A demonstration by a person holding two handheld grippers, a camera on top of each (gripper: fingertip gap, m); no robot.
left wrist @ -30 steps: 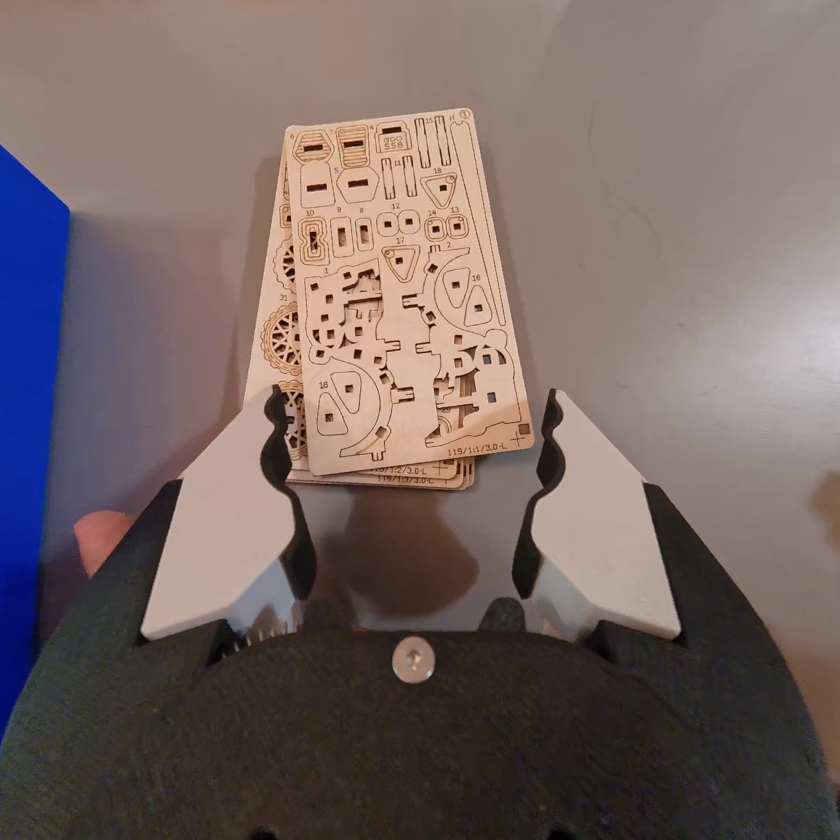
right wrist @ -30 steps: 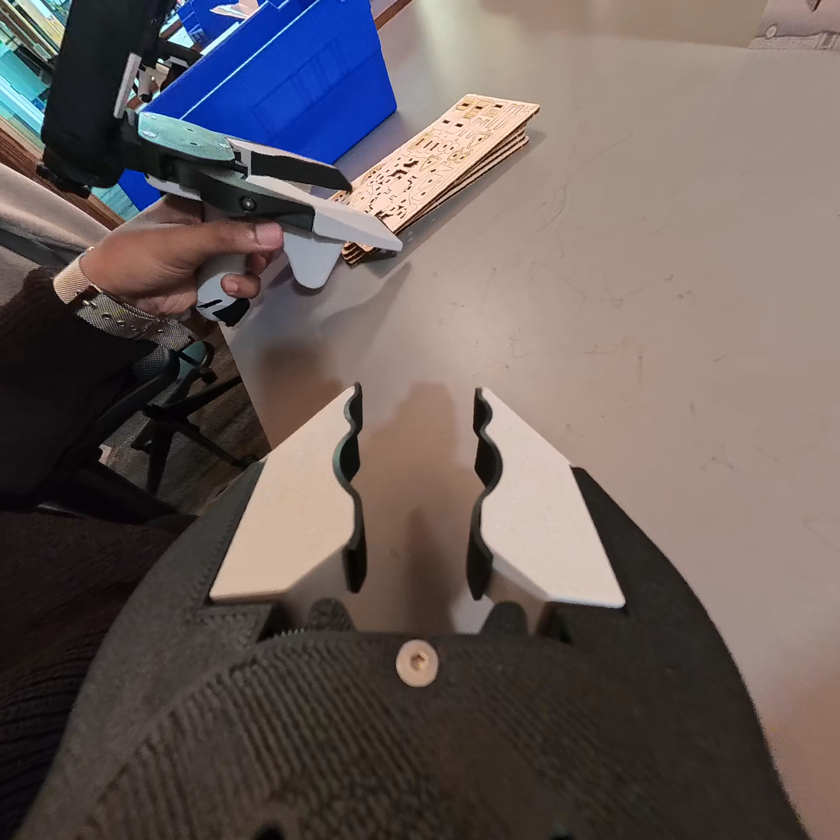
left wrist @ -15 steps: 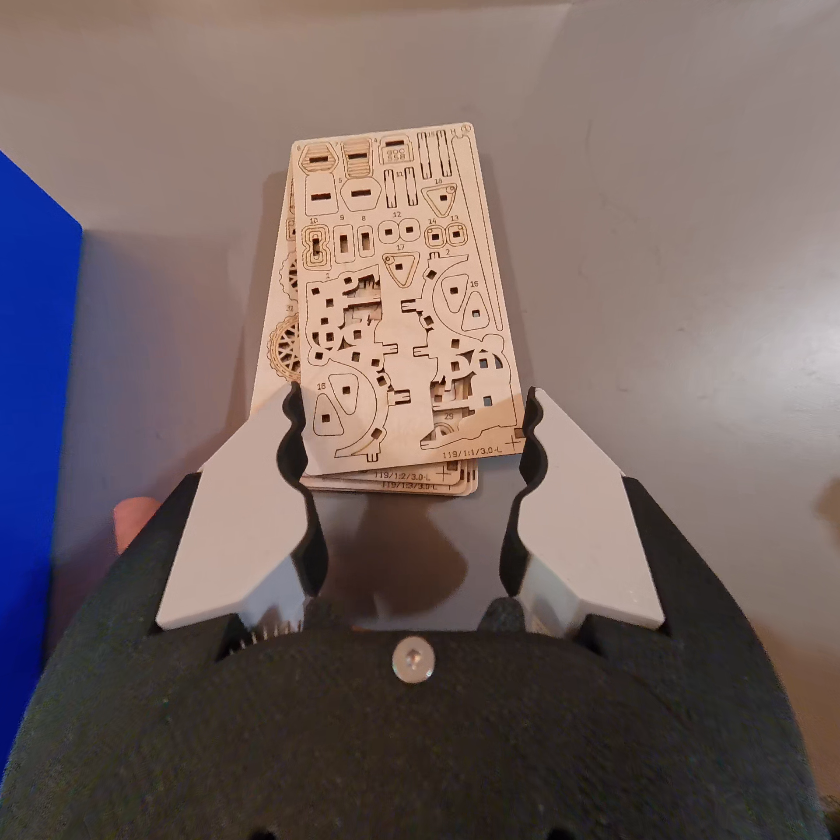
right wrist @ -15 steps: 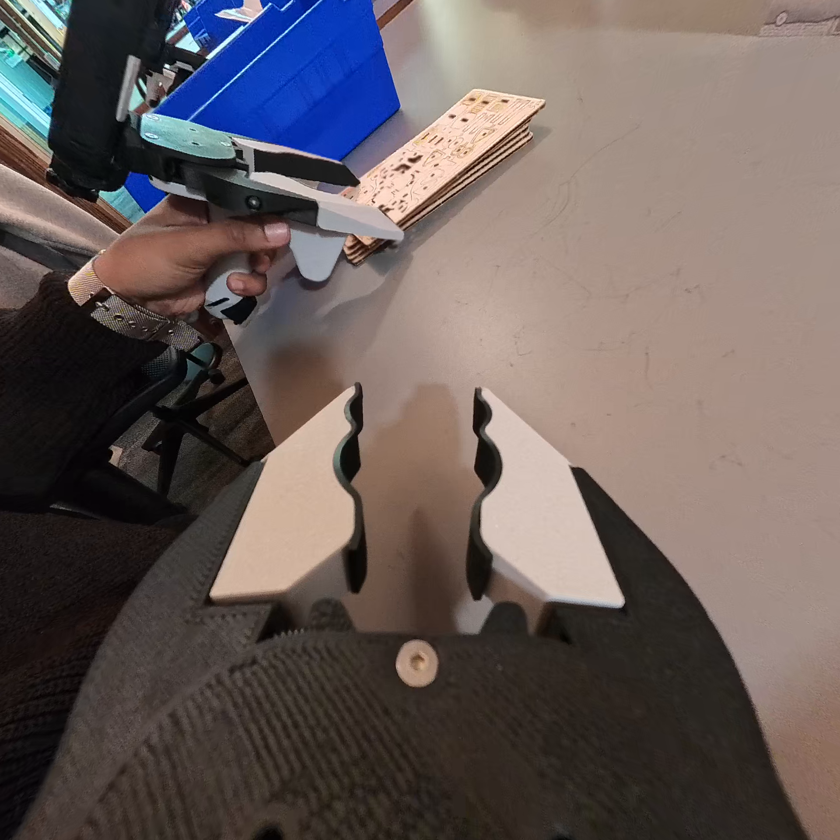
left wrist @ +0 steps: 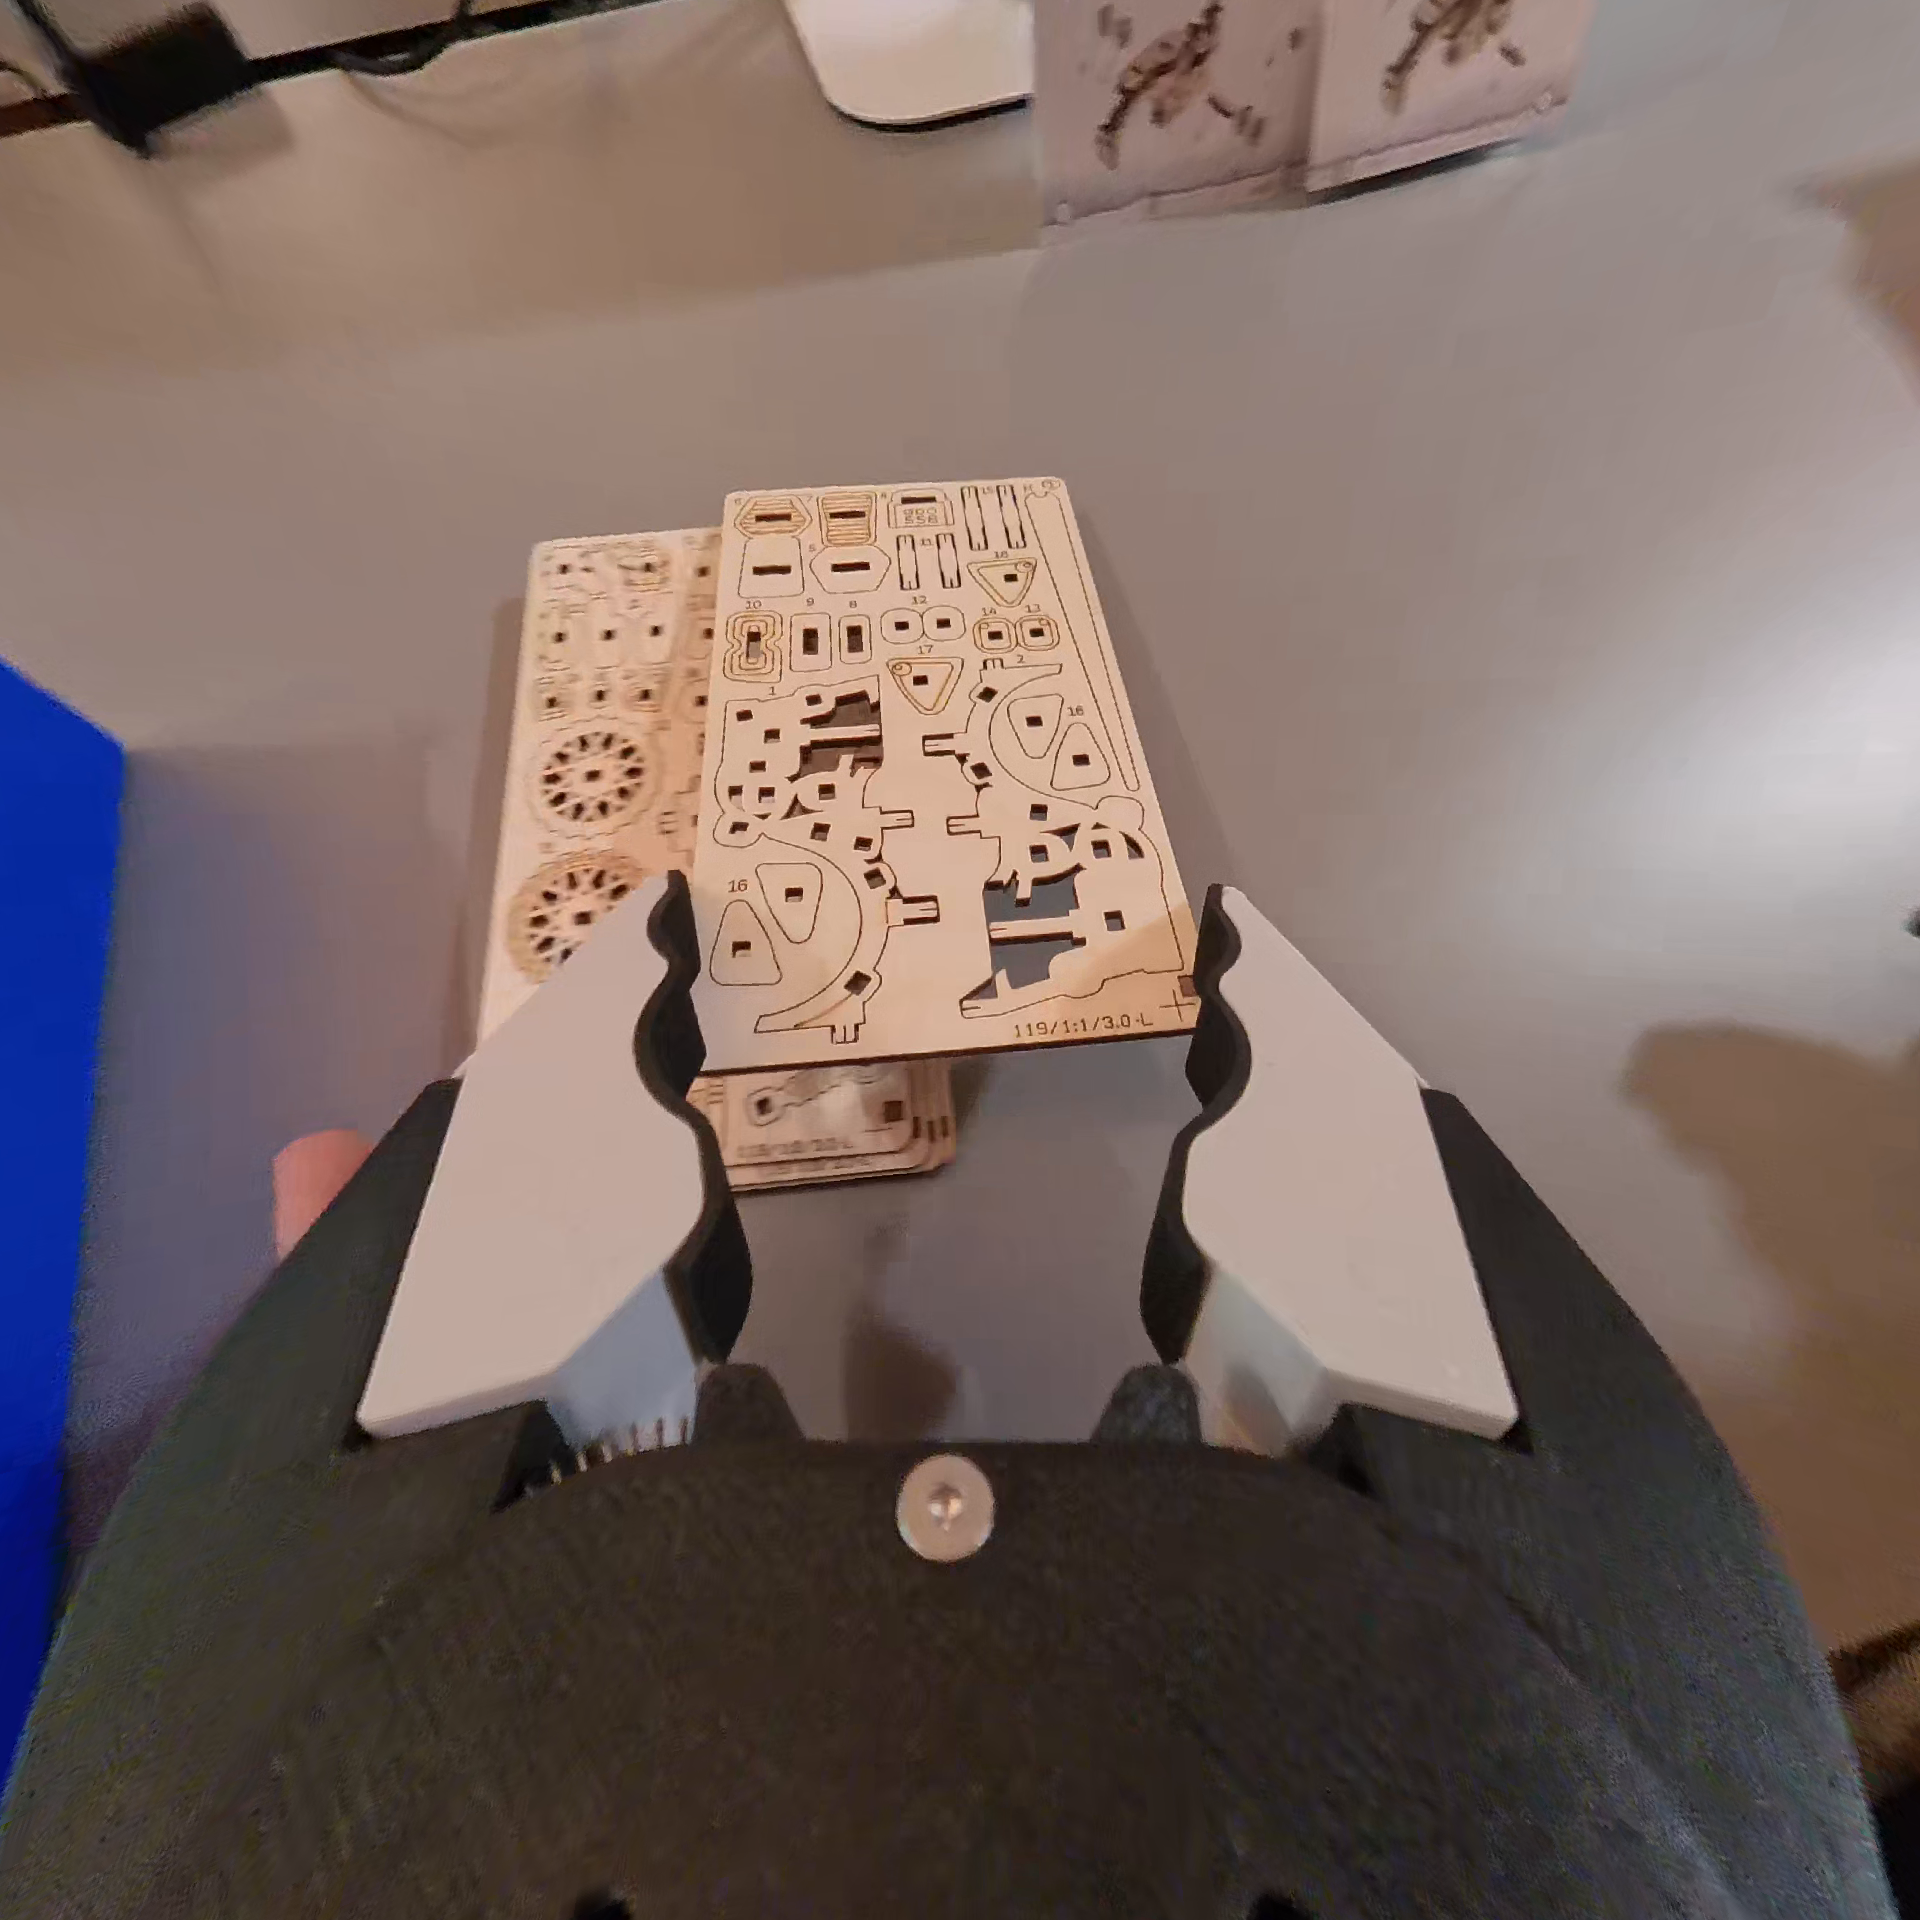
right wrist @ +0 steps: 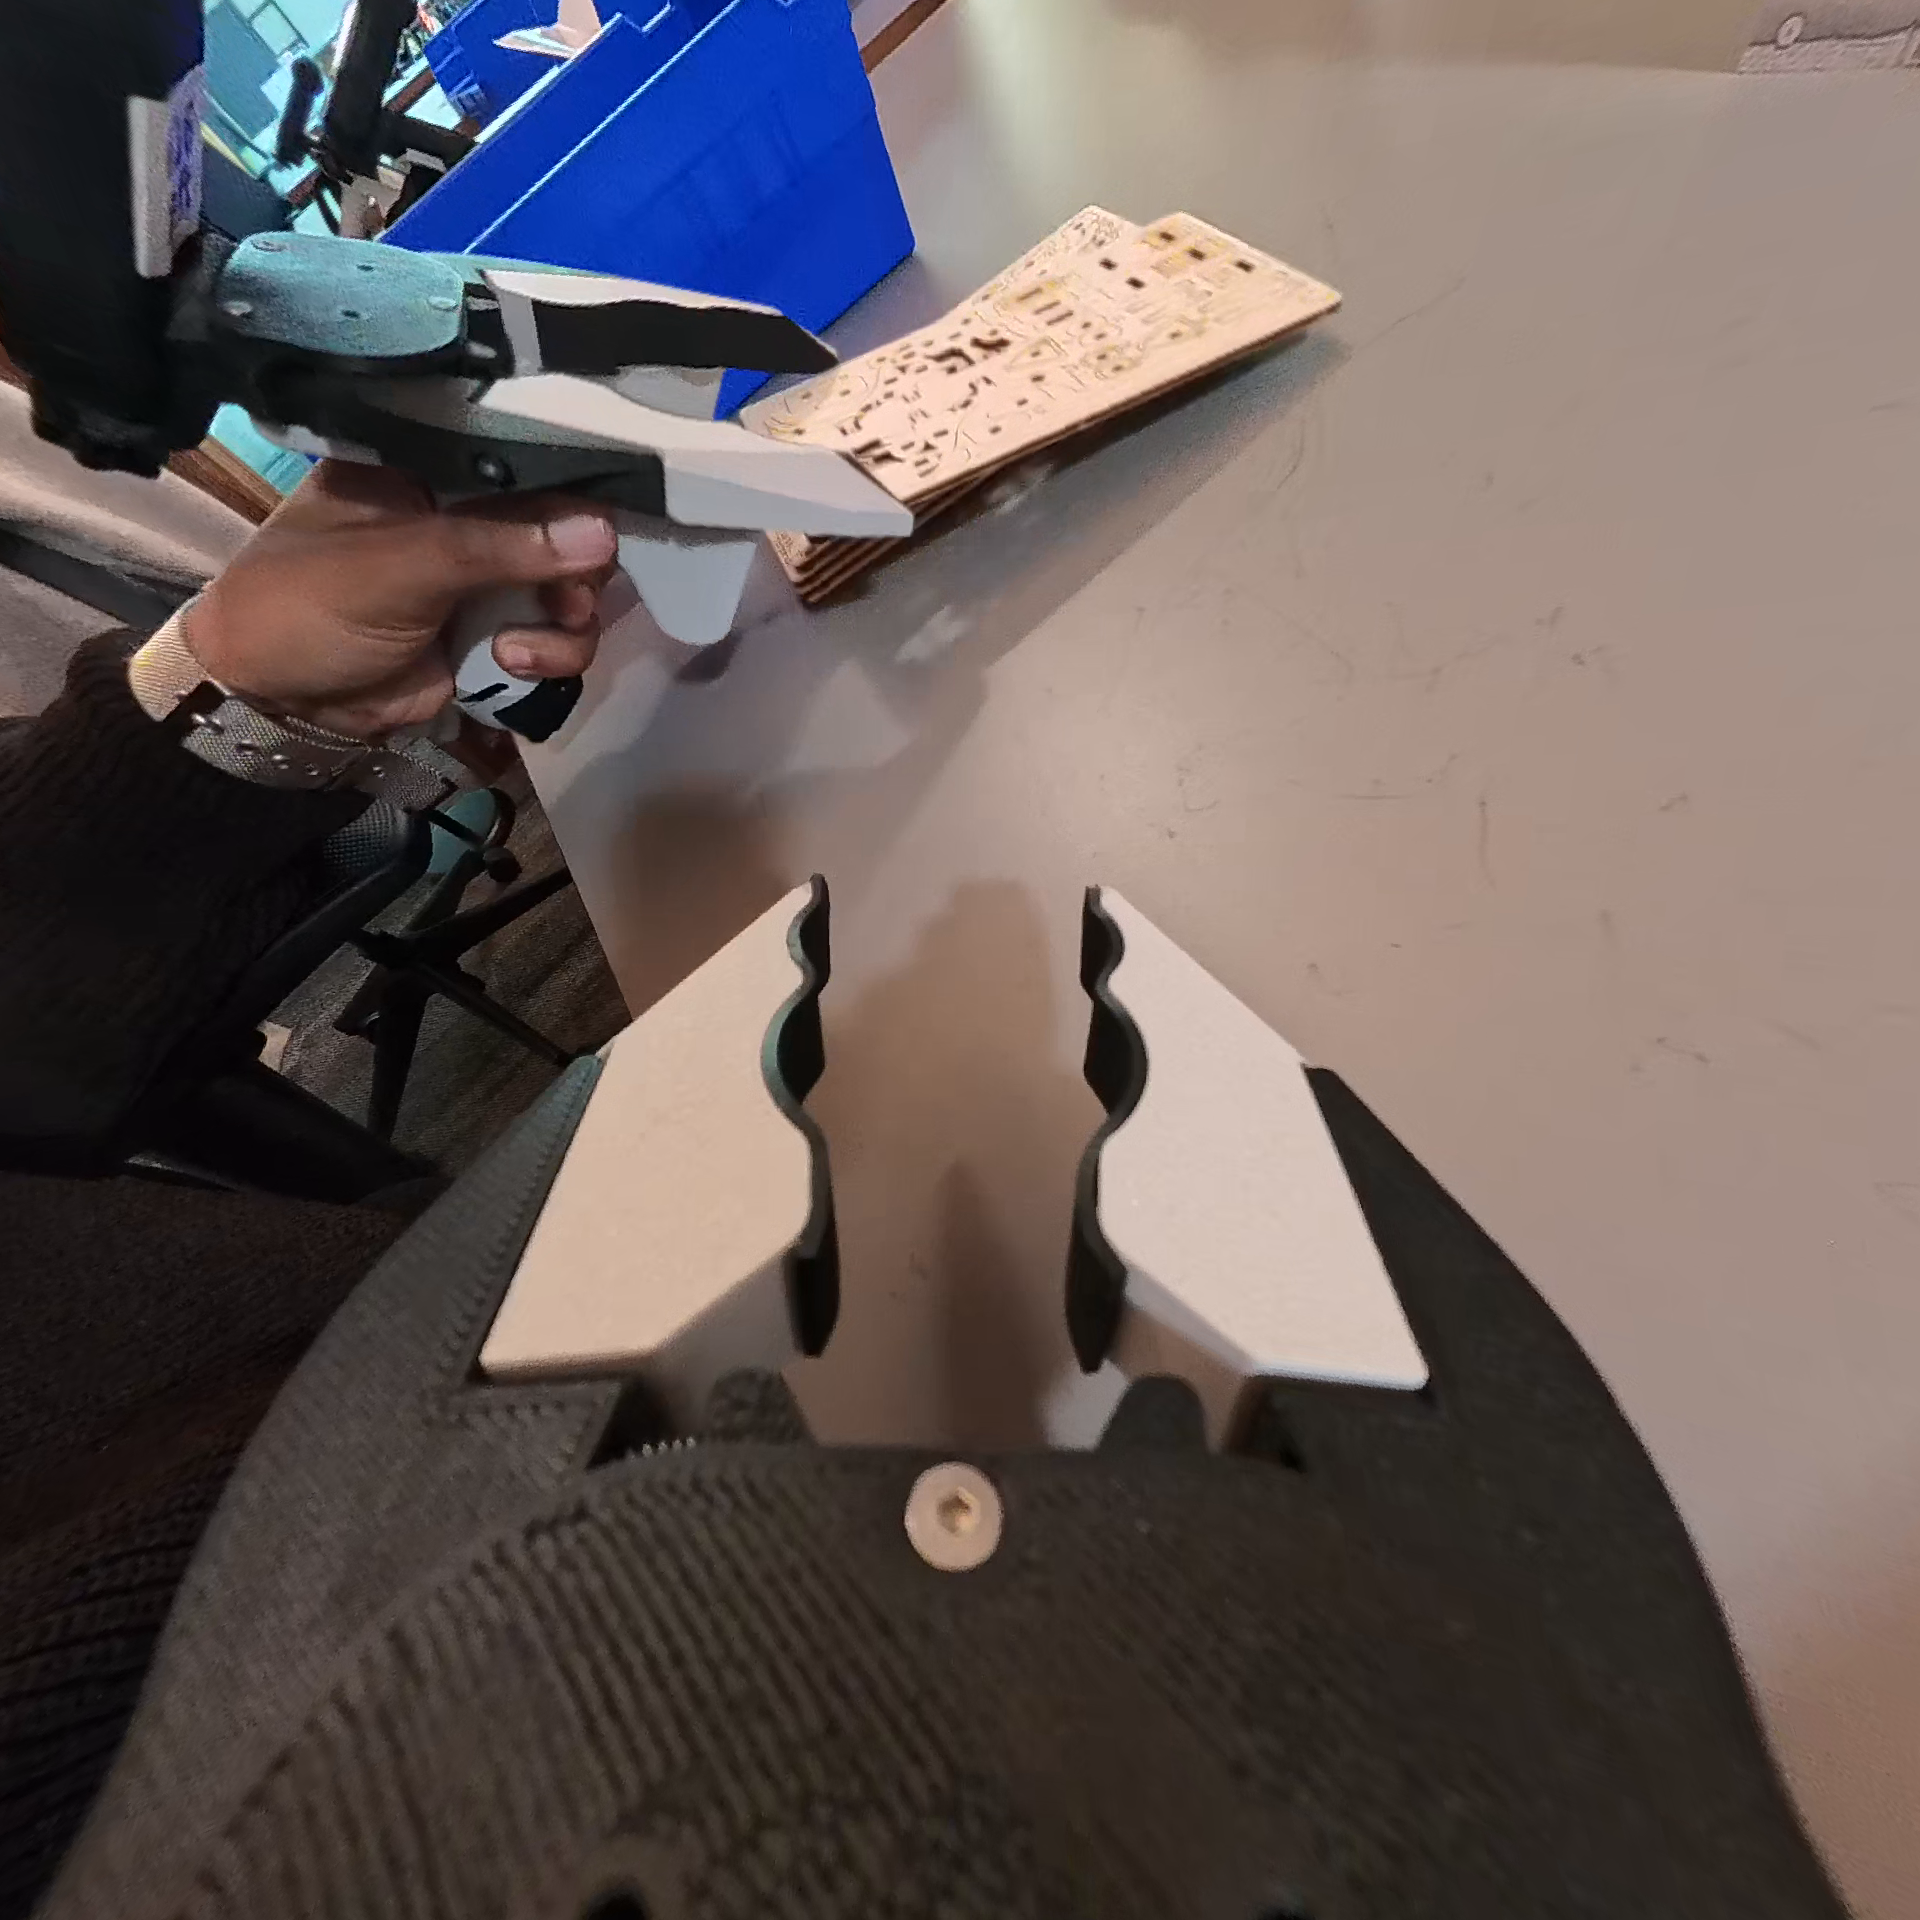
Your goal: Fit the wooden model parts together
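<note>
A stack of pale laser-cut wooden sheets (left wrist: 592, 769) lies on the grey table (left wrist: 1455, 623). My left gripper (left wrist: 940, 935) is shut on the side edges of the top sheet (left wrist: 935, 748) at its near end. It holds the sheet above the stack, shifted to the right. The right wrist view shows the same: the left gripper (right wrist: 831, 488), held by a hand (right wrist: 395, 613), with the top sheet (right wrist: 1039, 353) raised off the stack (right wrist: 862, 561). My right gripper (right wrist: 956, 935) is open and empty over bare table, well short of the sheets.
A blue bin (right wrist: 675, 177) stands just left of the stack and also shows in the left wrist view (left wrist: 52, 1039). White sheets (left wrist: 1247, 94) and a black cable (left wrist: 156, 52) lie at the table's far side. The table's near-left edge (right wrist: 582, 862) has a chair below.
My left gripper closed on the top sheet's side edges and lifted it up and to the right off the stack. My right gripper stayed open and hardly moved.
</note>
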